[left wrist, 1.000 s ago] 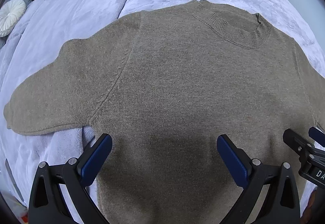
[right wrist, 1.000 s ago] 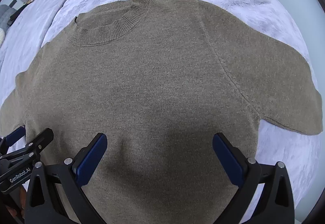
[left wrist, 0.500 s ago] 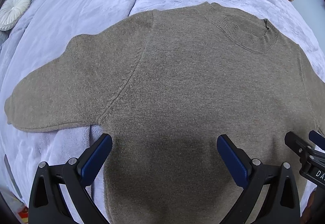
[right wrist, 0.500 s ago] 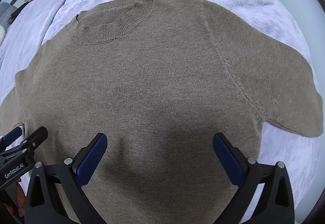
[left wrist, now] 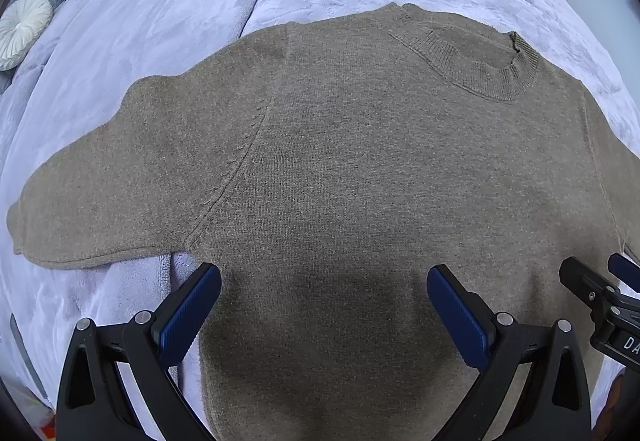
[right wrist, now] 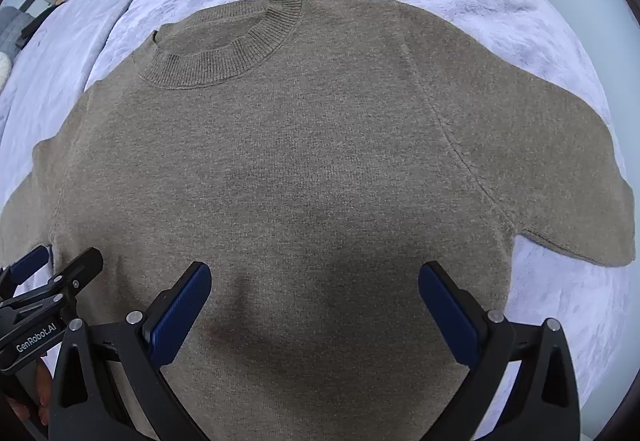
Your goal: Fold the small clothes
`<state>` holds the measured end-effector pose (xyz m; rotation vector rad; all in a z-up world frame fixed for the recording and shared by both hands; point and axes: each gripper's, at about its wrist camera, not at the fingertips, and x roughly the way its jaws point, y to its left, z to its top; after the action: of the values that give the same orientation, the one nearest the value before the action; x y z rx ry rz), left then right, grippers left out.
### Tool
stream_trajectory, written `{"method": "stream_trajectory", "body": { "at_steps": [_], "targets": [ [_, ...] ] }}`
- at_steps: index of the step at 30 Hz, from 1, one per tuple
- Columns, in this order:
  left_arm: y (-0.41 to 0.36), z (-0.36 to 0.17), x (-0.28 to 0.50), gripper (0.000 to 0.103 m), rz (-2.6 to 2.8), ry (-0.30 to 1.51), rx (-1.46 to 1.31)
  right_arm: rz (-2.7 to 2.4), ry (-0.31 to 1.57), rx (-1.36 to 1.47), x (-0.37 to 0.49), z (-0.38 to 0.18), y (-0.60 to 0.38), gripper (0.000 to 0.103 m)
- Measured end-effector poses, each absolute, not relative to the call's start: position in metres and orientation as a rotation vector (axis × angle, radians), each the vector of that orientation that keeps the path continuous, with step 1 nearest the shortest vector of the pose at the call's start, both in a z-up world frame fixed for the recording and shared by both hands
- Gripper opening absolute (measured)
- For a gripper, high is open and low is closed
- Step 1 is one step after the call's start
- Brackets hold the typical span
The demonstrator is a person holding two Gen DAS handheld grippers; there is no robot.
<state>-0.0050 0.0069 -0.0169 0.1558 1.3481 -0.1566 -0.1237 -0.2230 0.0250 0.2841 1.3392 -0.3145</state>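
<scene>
I have the taupe knit sweater [left wrist: 360,181] lying flat, front up, on the lavender bed blanket [left wrist: 160,1]. My left hand-held gripper [left wrist: 324,305] and right hand-held gripper [right wrist: 314,301] hover above it, both released. A one-layer pinch could drag the knit askew.

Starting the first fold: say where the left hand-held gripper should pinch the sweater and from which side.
Probably the cuff edge of the left sleeve, approached from the outer left. The sweater lies flat, face up on the blanket, and that sleeve spreads sideways with its hem free, so it can swing across the body. The left hand-held gripper is open above the lower body.
</scene>
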Motion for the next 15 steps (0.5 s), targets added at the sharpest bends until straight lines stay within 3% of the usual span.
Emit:
{"method": "stream_trajectory", "body": {
  "at_steps": [15],
  "targets": [
    [0.029,-0.012,-0.003,0.103,-0.156,1.343,0.108,-0.320,1.344,0.250,-0.116,0.026,-0.209,0.103]
  ]
}}
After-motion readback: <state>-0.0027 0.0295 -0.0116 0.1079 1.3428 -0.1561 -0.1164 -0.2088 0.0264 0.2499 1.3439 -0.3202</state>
